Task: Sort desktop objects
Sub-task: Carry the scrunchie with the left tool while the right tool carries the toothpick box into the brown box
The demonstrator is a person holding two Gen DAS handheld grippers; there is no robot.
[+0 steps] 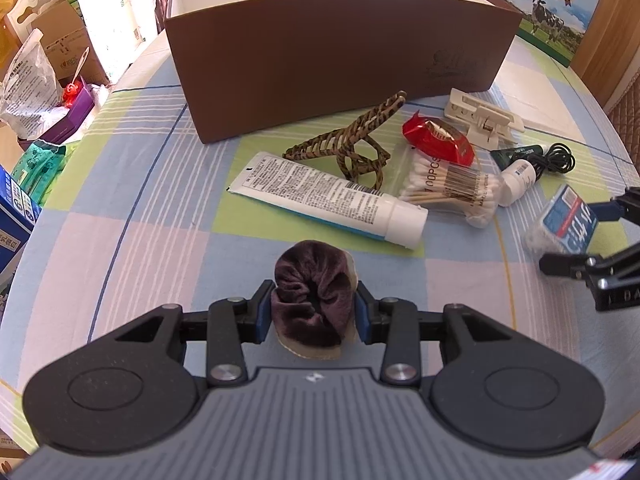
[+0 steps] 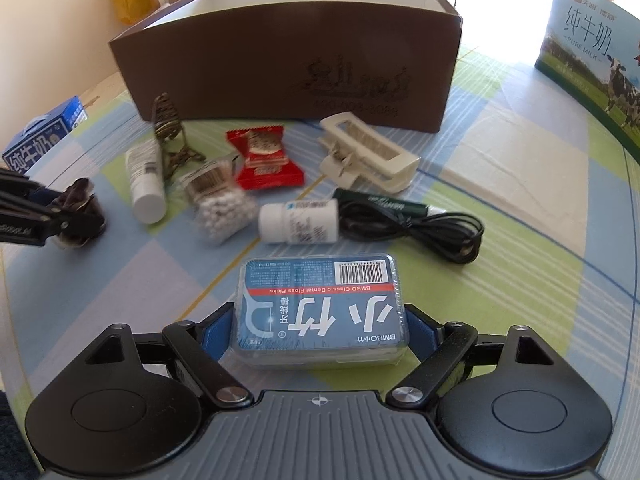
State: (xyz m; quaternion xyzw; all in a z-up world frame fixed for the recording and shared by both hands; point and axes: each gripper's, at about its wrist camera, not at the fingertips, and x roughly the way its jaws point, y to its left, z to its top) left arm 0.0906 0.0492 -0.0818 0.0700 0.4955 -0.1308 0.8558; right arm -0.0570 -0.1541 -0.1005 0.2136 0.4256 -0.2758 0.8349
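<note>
My left gripper [image 1: 314, 308] is shut on a dark purple velvet scrunchie [image 1: 310, 284], held just over the checked tablecloth [image 1: 160, 232]. My right gripper [image 2: 320, 324] has its blue pads [image 2: 218, 332] pressed against both sides of a blue dental floss pick box [image 2: 320, 304]. In the left wrist view that box [image 1: 568, 220] sits tilted and blurred at the right edge. A large brown cardboard box [image 1: 320, 72] with an open top stands behind the loose items.
Between me and the brown box lie a toothpaste tube [image 1: 328, 196], a leopard hair claw [image 1: 348, 140], a bag of cotton swabs [image 1: 452, 188], a red snack packet [image 1: 440, 136], a cream hair clip [image 1: 484, 118], a small white bottle [image 2: 300, 224], a dark green tube [image 2: 380, 204] and a black cable [image 2: 440, 232]. Milk cartons [image 2: 592, 64] stand at the right.
</note>
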